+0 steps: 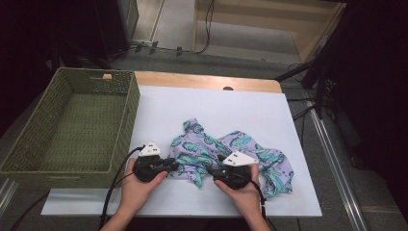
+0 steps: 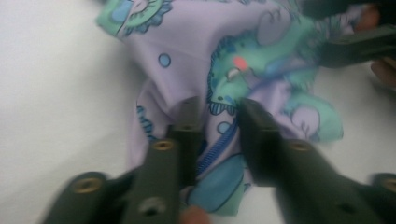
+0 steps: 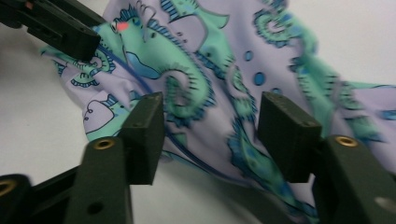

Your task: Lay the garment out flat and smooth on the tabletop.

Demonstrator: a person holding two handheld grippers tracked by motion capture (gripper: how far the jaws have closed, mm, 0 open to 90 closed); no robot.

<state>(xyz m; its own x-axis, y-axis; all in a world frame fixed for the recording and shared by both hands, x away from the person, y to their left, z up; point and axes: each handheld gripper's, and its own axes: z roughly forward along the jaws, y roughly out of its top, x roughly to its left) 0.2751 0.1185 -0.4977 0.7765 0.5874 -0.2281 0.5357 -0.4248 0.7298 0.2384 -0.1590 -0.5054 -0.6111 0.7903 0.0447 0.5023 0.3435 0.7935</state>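
Lilac cloth lies crumpled on the tabletop; left tongs and right tongs both gape over its folds.

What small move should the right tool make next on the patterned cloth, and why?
Probably close the right tool on the fold beneath it. Its jaws stand open over the crumpled seahorse-print cloth without pinching it, while the left tool has its jaws narrowly around a fold at the cloth's near left edge.

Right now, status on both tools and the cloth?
Left tool jaws narrow, astride a cloth fold, grip unclear. Right tool open over the cloth, holding nothing. Cloth crumpled on white board. Basket at left; nothing in the way.
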